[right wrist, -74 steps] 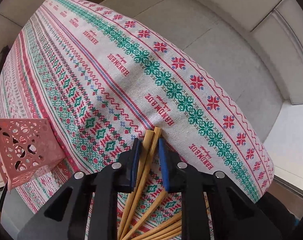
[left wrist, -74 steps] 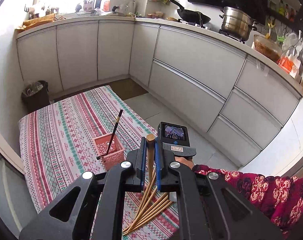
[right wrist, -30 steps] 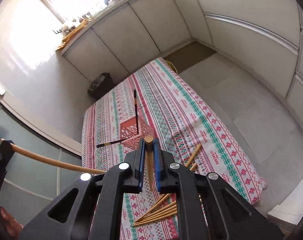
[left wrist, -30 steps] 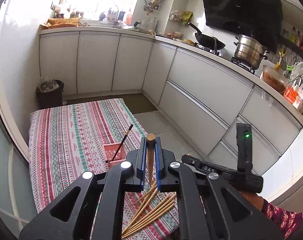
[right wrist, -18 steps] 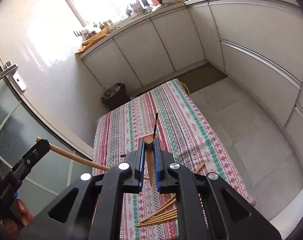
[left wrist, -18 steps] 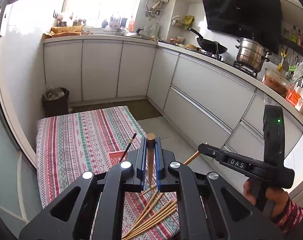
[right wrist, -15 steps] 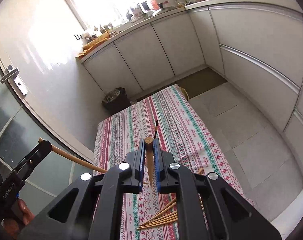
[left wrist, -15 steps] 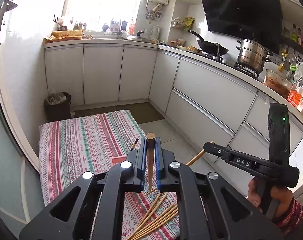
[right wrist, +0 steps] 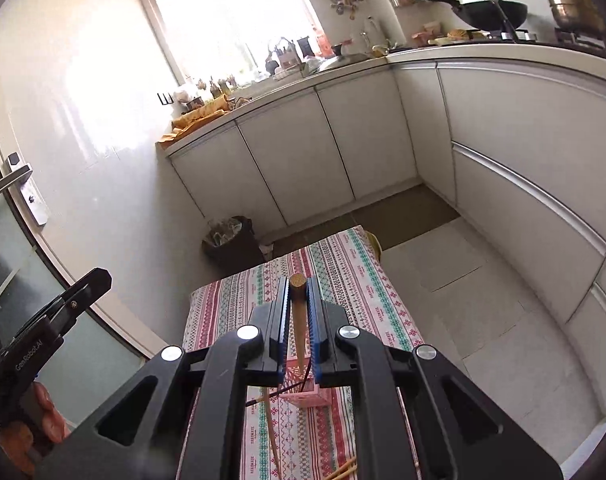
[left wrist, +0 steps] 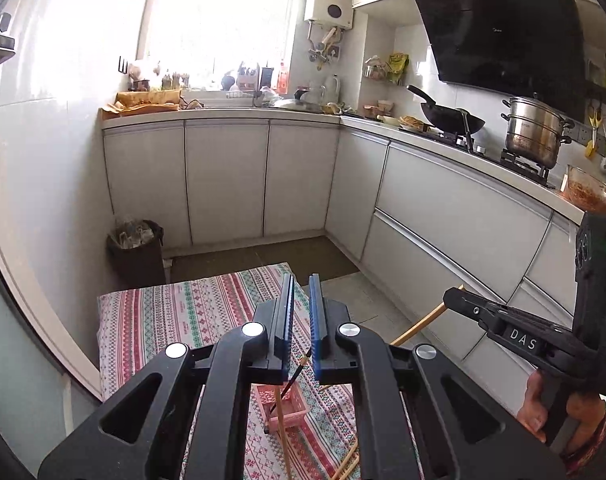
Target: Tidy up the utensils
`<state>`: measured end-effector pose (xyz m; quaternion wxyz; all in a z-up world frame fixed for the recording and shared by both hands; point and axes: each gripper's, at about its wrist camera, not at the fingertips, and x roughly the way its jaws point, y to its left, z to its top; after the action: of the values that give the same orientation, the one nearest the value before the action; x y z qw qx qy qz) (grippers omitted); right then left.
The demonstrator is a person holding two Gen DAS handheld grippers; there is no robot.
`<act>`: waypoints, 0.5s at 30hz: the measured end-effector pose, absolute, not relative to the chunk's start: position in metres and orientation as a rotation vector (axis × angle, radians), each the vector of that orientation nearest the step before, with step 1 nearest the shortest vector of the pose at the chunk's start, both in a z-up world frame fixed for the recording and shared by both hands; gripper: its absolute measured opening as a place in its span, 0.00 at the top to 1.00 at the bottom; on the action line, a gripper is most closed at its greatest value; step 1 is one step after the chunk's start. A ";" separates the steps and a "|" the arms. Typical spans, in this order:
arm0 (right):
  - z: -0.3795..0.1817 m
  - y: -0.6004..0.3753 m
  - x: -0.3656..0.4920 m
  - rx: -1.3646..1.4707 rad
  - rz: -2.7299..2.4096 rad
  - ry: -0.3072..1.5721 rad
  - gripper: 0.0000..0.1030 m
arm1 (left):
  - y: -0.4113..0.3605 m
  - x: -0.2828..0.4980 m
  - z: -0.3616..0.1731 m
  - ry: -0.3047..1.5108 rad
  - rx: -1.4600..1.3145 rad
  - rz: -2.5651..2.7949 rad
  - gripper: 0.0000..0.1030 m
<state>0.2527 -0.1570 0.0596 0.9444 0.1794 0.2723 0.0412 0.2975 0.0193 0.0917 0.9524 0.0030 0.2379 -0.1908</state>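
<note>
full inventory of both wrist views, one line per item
tablecloth: 1, red-green striped, over the low table
basket: 1, pink, on the tablecloth
dark chopstick: 1, black, leaning in the basket
held chopstick: 1, tan, in the right gripper
slanted chopstick: 1, tan, by the basket's near side
loose chopsticks: several, tan, tablecloth's near end
bin: 1, dark, beyond the tablecloth
wok: 1, black, on the stove
pot: 1, steel, on the stove
left gripper: 1, black, open, empty
right gripper: 1, black, shut on the held chopstick
</note>
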 end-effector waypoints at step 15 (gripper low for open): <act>0.039 -0.176 0.266 0.412 0.100 0.549 0.92 | 0.069 0.362 0.046 0.711 -0.214 -0.395 0.66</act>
<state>0.2661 -0.1757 0.0391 0.9404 0.2020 0.2692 0.0489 0.3616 0.0685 0.0460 0.9128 -0.1037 0.3451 -0.1920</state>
